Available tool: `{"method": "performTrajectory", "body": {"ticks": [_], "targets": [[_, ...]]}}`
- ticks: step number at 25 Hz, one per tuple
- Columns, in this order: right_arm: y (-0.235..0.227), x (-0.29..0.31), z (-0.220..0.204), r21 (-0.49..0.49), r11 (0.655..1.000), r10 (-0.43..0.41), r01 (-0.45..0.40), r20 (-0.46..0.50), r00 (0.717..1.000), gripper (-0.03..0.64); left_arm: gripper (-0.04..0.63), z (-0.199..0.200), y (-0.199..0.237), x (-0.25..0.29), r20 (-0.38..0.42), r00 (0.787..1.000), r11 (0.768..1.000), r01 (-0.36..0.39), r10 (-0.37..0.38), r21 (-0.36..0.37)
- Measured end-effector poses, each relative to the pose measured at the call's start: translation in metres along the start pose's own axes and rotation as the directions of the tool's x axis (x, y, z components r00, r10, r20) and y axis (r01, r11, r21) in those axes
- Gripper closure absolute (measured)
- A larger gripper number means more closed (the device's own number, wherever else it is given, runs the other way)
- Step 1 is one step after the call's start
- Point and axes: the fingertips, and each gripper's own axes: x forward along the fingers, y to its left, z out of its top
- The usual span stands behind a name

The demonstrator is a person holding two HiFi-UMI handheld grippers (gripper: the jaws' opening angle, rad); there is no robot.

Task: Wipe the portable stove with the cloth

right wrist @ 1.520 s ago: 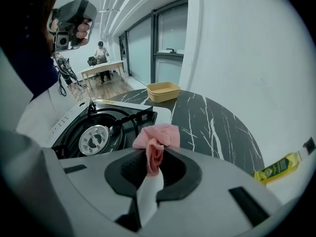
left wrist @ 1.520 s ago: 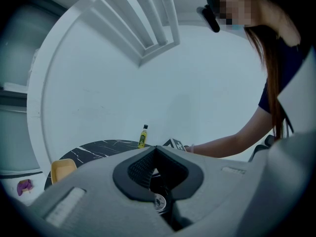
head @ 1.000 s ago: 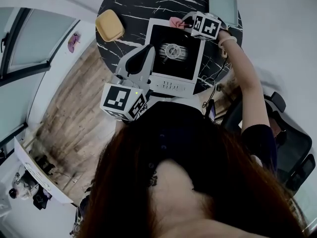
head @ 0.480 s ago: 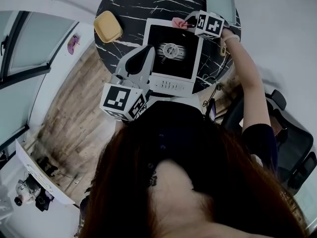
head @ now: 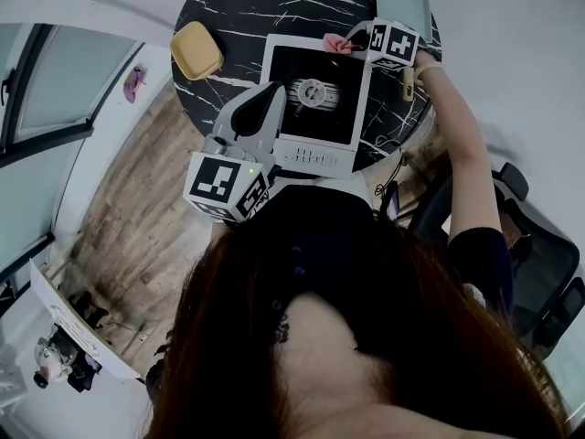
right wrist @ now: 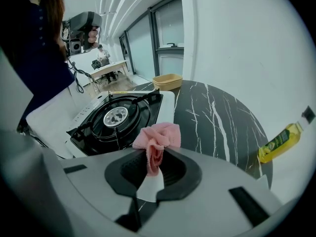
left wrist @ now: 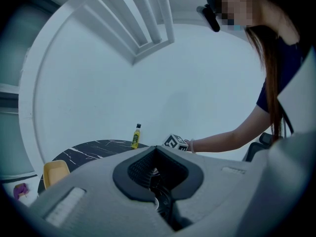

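The portable stove (head: 315, 94) has a white body and a black top with a round burner (right wrist: 116, 115). It sits on the round black marble table (head: 238, 7). My right gripper (head: 355, 42) is at the stove's far right corner, shut on a bunched pink cloth (head: 335, 43). In the right gripper view the cloth (right wrist: 158, 138) bulges out of the right gripper (right wrist: 155, 162), above the stove's white rim. My left gripper (head: 272, 94) hovers over the stove's near left side. It points at the wall, jaws together and nothing in them (left wrist: 157, 173).
A yellow tray (head: 196, 48) lies left of the stove. A grey flat board (head: 404, 5) rests at the table's far right edge. A small yellow oil bottle (right wrist: 279, 142) stands near the table's rim. An office chair (head: 539, 263) is to my right.
My right gripper has drifted a little to the right along the stove's far edge with the pink cloth. The left gripper has stayed where it was.
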Motion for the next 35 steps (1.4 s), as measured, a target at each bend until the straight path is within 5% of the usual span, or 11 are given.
{"method": "performTrajectory", "body": {"ticks": [15,25,29,35], "targets": [[0.005,-0.014,-0.023,0.041,0.999,0.015,-0.015,-0.007,1.000,0.568,0.583,-0.001,-0.009,0.005,-0.006,1.000,0.999,0.030,-0.029,0.011],[0.007,-0.023,-0.036,0.130,0.989,-0.075,0.074,0.001,0.997,0.568,0.583,0.003,-0.015,0.006,-0.001,0.999,0.998,0.051,-0.051,0.021],[0.007,-0.025,-0.040,0.222,0.960,-0.176,0.169,0.013,0.984,0.568,0.583,0.003,-0.017,0.007,-0.001,0.998,0.998,0.062,-0.062,0.023],[0.007,-0.028,-0.045,0.357,0.872,-0.358,0.334,0.001,0.934,0.568,0.583,0.005,-0.024,0.007,0.006,0.997,0.997,0.078,-0.078,0.029]]}}
